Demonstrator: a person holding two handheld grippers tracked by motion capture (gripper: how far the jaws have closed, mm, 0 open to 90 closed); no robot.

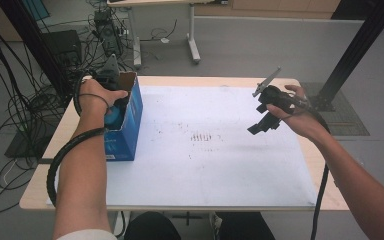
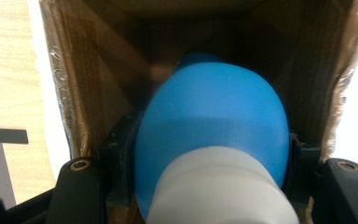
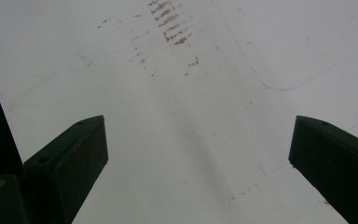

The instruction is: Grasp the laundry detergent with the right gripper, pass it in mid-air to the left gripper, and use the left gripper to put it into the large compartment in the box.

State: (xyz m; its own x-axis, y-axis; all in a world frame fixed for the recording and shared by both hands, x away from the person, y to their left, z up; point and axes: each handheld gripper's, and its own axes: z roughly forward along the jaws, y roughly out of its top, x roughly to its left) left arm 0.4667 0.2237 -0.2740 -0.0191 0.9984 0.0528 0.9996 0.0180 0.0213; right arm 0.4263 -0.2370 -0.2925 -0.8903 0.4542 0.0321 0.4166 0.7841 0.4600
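Observation:
A blue bottle (image 2: 214, 116) with a white cap (image 2: 219, 186) hangs inside an open box whose inner walls are brown cardboard (image 2: 98, 70). My left gripper (image 2: 209, 154) is shut on the bottle, one jaw on each side of its body. From above, the box (image 1: 127, 130) is blue outside and stands on the table's left side. The left gripper (image 1: 113, 111) reaches down into it, and a bit of the blue bottle (image 1: 113, 119) shows there. My right gripper (image 1: 261, 125) hovers open over the right of the white sheet (image 1: 205, 165). Nothing is between the right gripper's (image 3: 198, 140) jaws.
The white sheet covers most of the wooden table (image 1: 180, 79) and has brown smudges (image 1: 205, 136) near its middle. A black post (image 1: 355, 50) stands past the right far corner. Cables and equipment (image 1: 65, 50) crowd the floor at the left.

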